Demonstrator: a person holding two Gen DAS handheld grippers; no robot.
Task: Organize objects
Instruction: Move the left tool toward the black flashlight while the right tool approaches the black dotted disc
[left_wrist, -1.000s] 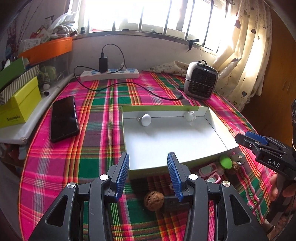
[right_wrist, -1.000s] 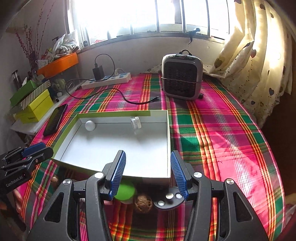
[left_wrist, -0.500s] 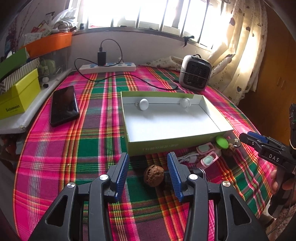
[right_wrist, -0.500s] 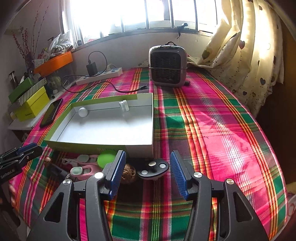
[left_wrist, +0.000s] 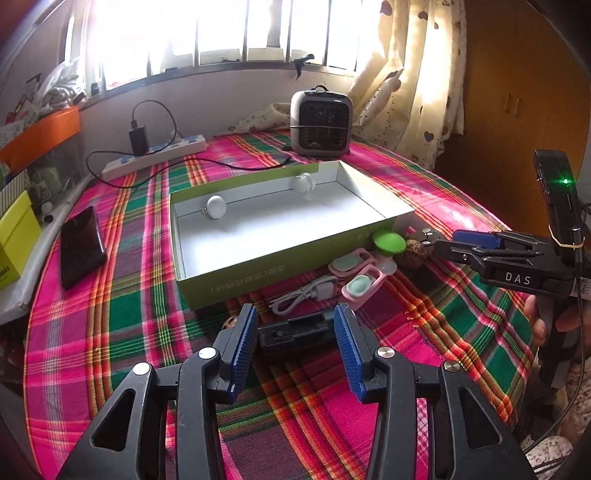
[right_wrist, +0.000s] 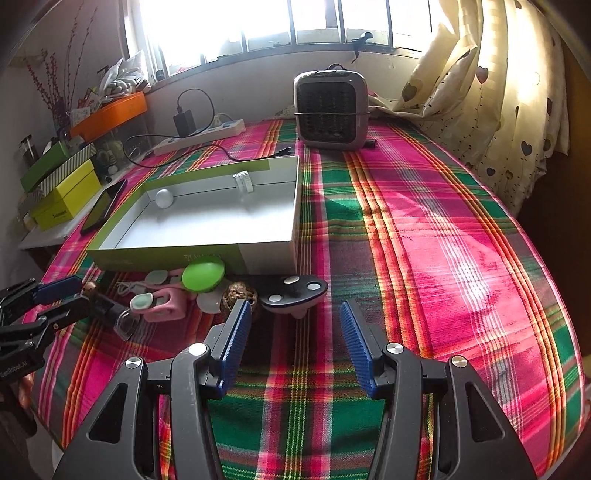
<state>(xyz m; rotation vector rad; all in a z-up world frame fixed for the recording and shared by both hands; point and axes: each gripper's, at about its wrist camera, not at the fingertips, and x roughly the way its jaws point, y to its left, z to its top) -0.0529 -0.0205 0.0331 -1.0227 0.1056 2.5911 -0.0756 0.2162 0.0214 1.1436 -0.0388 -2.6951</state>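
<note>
Both tongs wide, empty; black case (left_wrist: 295, 328) between left tongs (left_wrist: 295, 334), left view only.

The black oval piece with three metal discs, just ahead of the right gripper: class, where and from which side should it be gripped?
Grip the black oval piece across its narrow width, descending from above. It lies flat, apart from the walnut, and the right gripper already stands open nearby.

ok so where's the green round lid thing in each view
Left wrist: the green lid sits right of centre, against the near right corner of the open box.
Right wrist: the green lid sits left of centre, just below the box's front wall.
Shared landmark: the grey heater at the table's far end.
</note>
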